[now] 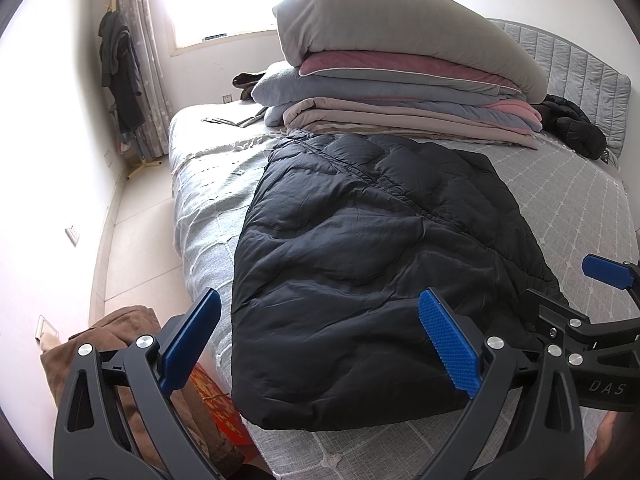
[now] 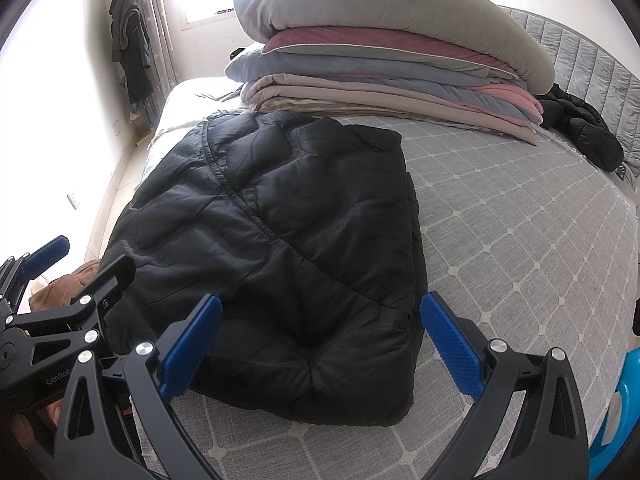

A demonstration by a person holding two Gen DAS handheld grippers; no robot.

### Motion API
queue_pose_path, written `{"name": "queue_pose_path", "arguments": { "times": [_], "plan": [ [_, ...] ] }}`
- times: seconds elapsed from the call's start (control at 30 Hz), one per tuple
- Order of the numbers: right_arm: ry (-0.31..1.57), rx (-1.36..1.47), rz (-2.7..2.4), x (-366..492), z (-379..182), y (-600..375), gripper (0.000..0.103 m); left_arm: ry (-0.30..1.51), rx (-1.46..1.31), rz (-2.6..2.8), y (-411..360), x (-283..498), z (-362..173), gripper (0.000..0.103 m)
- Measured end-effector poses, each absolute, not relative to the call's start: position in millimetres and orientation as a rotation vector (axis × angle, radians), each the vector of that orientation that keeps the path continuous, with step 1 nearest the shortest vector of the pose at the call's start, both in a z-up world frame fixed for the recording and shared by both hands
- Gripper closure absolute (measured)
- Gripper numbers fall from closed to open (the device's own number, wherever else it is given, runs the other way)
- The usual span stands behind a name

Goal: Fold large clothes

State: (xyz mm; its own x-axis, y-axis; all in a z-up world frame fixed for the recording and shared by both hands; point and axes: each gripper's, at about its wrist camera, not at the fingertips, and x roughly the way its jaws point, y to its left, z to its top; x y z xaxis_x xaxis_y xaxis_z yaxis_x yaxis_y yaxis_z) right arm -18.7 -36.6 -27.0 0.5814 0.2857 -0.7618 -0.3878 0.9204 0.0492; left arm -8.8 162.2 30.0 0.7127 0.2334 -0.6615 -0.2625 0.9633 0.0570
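A large black padded jacket (image 1: pixel 368 248) lies flat on the grey patterned bed (image 1: pixel 560 208), folded into a long rectangle. It also shows in the right wrist view (image 2: pixel 288 248). My left gripper (image 1: pixel 320 344) is open and empty above the jacket's near left corner. My right gripper (image 2: pixel 320 344) is open and empty above the jacket's near right corner. The right gripper shows at the right edge of the left wrist view (image 1: pixel 568 300), and the left gripper at the left edge of the right wrist view (image 2: pixel 84 268).
A tall stack of folded quilts (image 1: pixel 400 72) sits at the far side of the bed. Another black jacket (image 1: pixel 576 128) lies by the headboard. Brown cloth (image 1: pixel 120 344) and a red box (image 1: pixel 216 404) lie on the floor at the left. Clothes (image 1: pixel 120 76) hang by the curtain.
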Motion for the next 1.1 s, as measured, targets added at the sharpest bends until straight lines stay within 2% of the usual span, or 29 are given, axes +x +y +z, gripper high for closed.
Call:
{"name": "queue_pose_path", "arguments": {
  "times": [0.3, 0.37, 0.5, 0.63, 0.73, 1.1],
  "plan": [
    [0.865, -0.122, 0.401, -18.6, -27.5, -36.8, 0.007, 0.705, -0.046, 0.267, 164.1, -12.0, 31.7, 0.008],
    [0.865, -0.124, 0.4, -18.7, -28.0, -36.5, 0.007, 0.689, -0.072, 0.235, 167.8, -14.7, 33.6, 0.012],
    [0.869, -0.133, 0.398, -17.8, -31.1, -35.3, 0.007, 0.686, -0.135, 0.182, 175.1, -15.0, 34.9, 0.013],
    [0.872, -0.136, 0.399, -16.2, -31.8, -36.2, 0.007, 0.709, -0.123, 0.211, 174.6, -10.7, 30.9, 0.013],
    [0.871, -0.133, 0.398, -14.9, -31.3, -37.9, 0.007, 0.734, -0.128, 0.231, 176.8, -7.8, 27.4, 0.008],
    [0.872, -0.135, 0.401, -12.4, -30.6, -40.0, 0.007, 0.821, -0.051, 0.344, 173.5, -2.8, 18.2, 0.008]
  ]
}}
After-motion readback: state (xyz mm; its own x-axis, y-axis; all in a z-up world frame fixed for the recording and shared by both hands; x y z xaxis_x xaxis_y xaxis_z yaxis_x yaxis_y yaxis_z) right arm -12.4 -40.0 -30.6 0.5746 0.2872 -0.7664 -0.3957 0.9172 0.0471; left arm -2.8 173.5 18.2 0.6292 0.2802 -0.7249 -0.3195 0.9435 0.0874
